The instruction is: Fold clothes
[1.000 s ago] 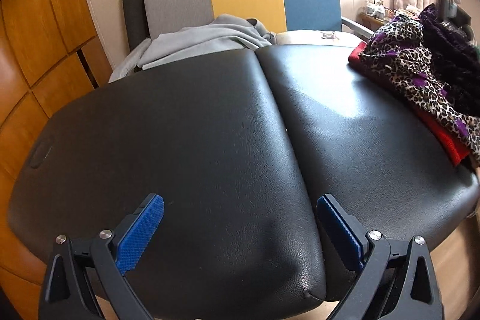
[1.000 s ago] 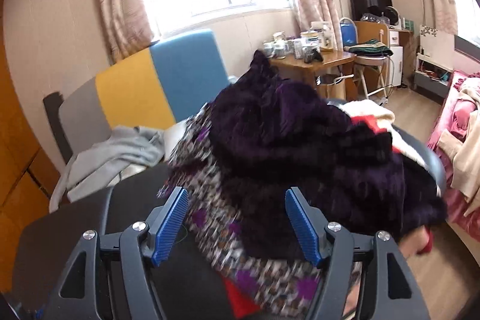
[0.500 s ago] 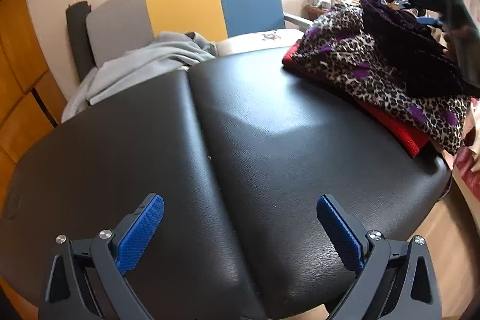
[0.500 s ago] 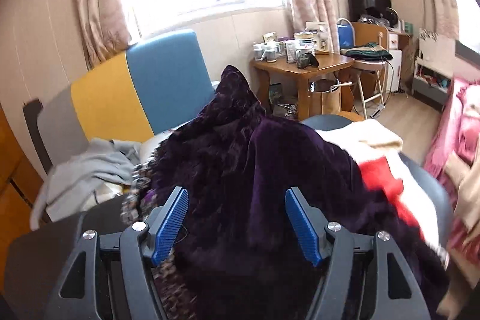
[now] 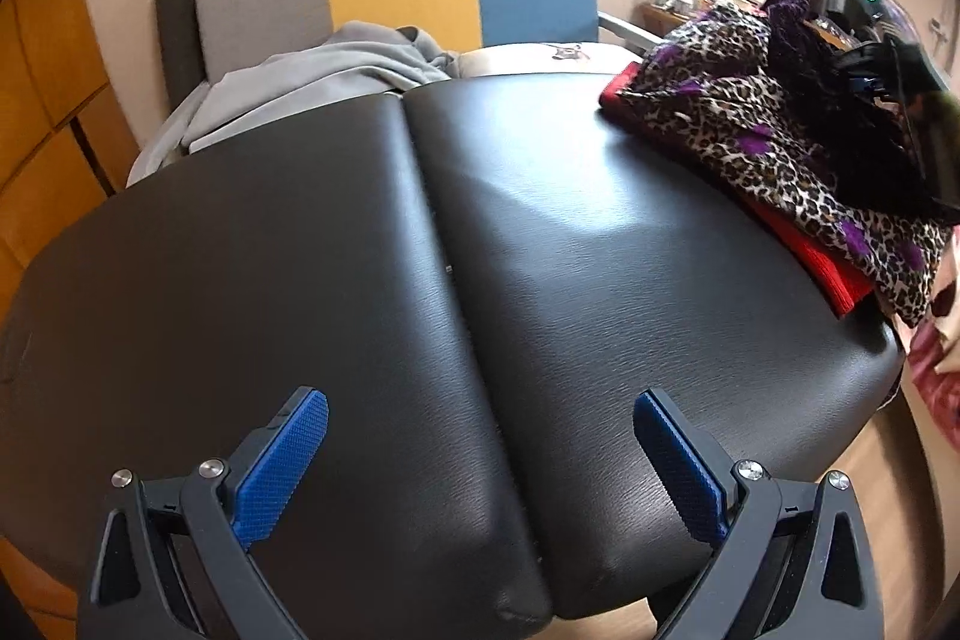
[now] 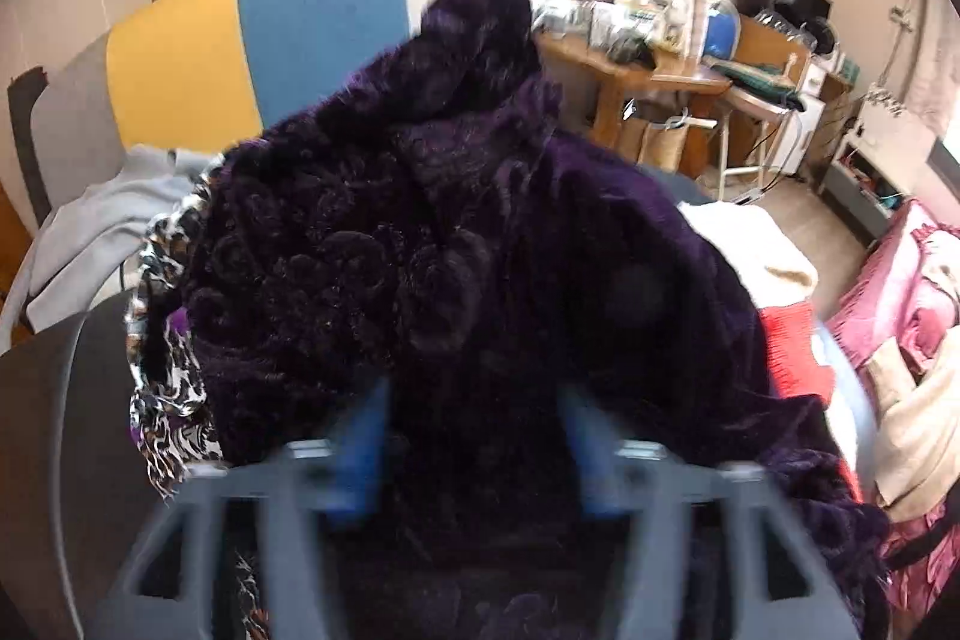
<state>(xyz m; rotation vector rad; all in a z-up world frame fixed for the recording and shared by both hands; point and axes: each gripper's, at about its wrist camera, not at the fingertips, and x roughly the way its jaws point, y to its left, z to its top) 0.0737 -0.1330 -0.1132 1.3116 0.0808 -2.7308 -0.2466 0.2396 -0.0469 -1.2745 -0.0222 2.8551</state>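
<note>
The right hand-held gripper (image 6: 474, 436) has just been closing on the dark purple garment (image 6: 420, 232) between its blurred jaws; the left hand-held gripper (image 5: 480, 451) gapes wide over the black tabletop (image 5: 360, 280).

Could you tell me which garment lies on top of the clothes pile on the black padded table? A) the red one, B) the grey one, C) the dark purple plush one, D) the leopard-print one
C: the dark purple plush garment covers the leopard-print one and the red one.
</note>
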